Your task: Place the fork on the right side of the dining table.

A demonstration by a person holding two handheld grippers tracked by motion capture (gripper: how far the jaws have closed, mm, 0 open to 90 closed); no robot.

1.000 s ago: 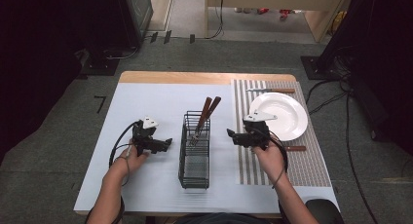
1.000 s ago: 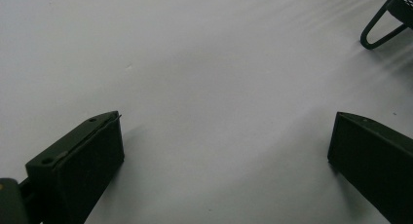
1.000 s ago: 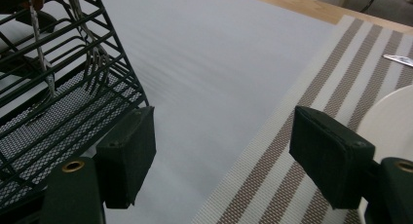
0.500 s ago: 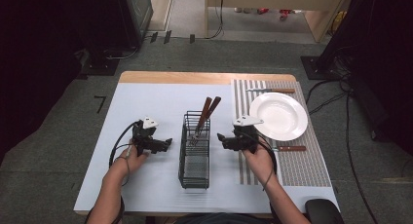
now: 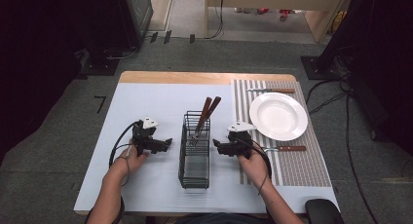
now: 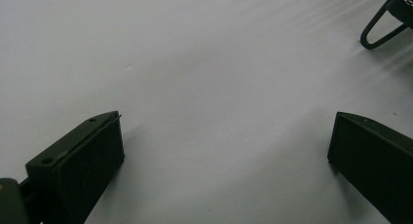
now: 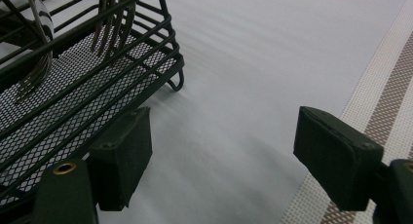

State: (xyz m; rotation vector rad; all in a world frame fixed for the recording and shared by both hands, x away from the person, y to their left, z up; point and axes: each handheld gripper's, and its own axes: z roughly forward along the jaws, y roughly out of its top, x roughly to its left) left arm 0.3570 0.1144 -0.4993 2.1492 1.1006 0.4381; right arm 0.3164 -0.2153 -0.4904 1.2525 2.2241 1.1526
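- Black wire-mesh cutlery basket [image 5: 196, 153] stands near the middle of the pale lilac table cover [image 5: 160, 100], between the two grippers.
- Two brown wooden-handled forks [image 5: 205, 118] lean in the basket's far end, handles up and tilted to the right; in the right gripper view their metal tines [image 7: 113, 17] rest against the mesh floor.
- At the left of the high view, the left gripper [image 5: 165, 144] is held low over the bare cover in the person's left hand [image 5: 130, 156], pointing toward the basket but apart from it.
- In the left gripper view its jaws stand wide apart with nothing between them but cover; a bent wire foot of the basket [image 6: 380, 31] shows at the top right corner.
- On the other side, the right gripper [image 5: 215, 145] is in the person's right hand [image 5: 253, 160], just beside the basket's right wall and pointing at it.
- Its jaws are also released and empty; in the right gripper view one jaw lies close against the basket's lower rim [image 7: 92, 112], the other near the edge of the mat.
- Brown-and-white striped woven placemat [image 5: 292, 165] covers the table's right side.
- On it sits a round white plate [image 5: 278, 116].
- A brown-handled knife [image 5: 271, 90] lies beyond the plate, and another brown-handled utensil [image 5: 286, 148] lies on the near side.
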